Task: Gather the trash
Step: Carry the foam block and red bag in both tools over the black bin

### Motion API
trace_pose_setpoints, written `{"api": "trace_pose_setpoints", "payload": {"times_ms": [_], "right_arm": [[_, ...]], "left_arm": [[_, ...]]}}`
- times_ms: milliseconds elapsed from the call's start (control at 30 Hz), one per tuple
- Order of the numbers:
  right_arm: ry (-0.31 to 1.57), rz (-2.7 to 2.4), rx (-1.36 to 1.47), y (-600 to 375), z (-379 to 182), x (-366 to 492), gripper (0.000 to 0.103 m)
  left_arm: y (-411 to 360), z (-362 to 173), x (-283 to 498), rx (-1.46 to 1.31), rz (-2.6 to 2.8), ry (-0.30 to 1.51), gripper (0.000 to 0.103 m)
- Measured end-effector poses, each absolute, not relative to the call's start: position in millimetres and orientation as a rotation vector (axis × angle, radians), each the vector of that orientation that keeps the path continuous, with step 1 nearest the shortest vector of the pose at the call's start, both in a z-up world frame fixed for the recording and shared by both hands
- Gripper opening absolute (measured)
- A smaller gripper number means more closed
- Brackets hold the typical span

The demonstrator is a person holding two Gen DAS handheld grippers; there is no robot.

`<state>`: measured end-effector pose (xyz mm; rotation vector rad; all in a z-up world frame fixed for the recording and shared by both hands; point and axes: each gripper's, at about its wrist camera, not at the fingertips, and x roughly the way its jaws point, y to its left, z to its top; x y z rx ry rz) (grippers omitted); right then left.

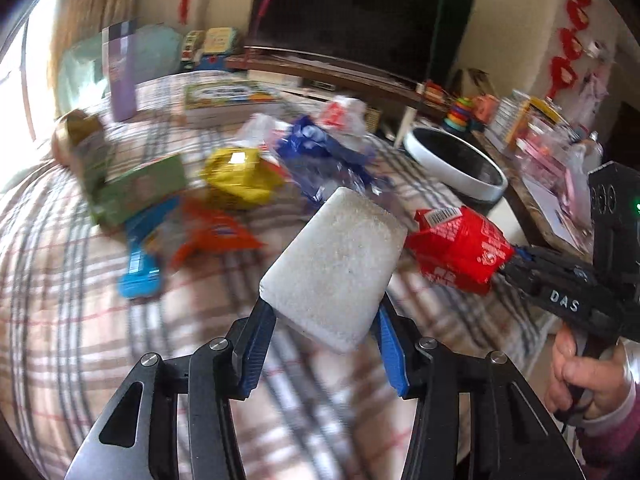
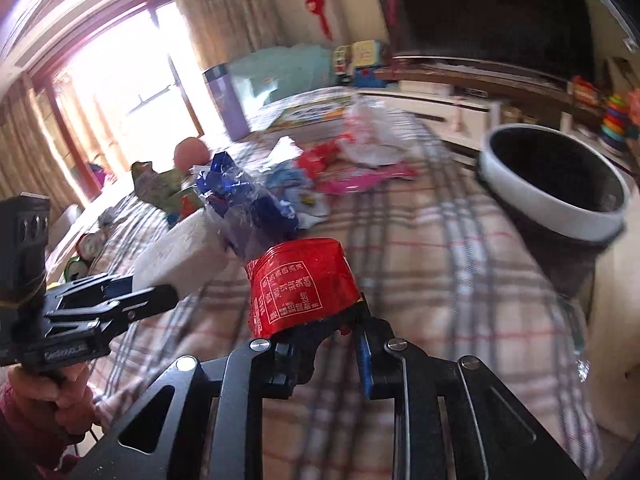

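Note:
My left gripper (image 1: 326,312) is shut on a white foam block (image 1: 334,264) and holds it above the plaid-covered table (image 1: 80,320); it also shows in the right wrist view (image 2: 180,258). My right gripper (image 2: 316,320) is shut on a red wrapper (image 2: 302,284), seen from the left wrist view too (image 1: 460,248). The round bin with a white rim (image 2: 556,184) stands off the table's right edge, also in the left wrist view (image 1: 456,164). More trash lies on the table: a blue wrapper (image 1: 320,152), a yellow bag (image 1: 240,176), an orange packet (image 1: 212,236).
A green box (image 1: 136,192), a light blue packet (image 1: 140,264) and a purple tumbler (image 1: 120,76) stand on the table's left. A TV (image 1: 360,12) on a low shelf is behind. A cluttered side table (image 1: 552,160) is to the right.

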<state>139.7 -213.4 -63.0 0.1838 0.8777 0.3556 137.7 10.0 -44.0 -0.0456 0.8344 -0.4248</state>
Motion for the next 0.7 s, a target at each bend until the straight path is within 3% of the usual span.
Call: {"api": "trace_pose_setpoints", "payload": {"times_ms": [700], "right_arm": [[0.802,0.109,0.269,-337.1,-50.5,140.0,0.023]], "left_arm": [[-101.6,-39.7,219.4,0.101,-0.569,0.833,0.048]]}}
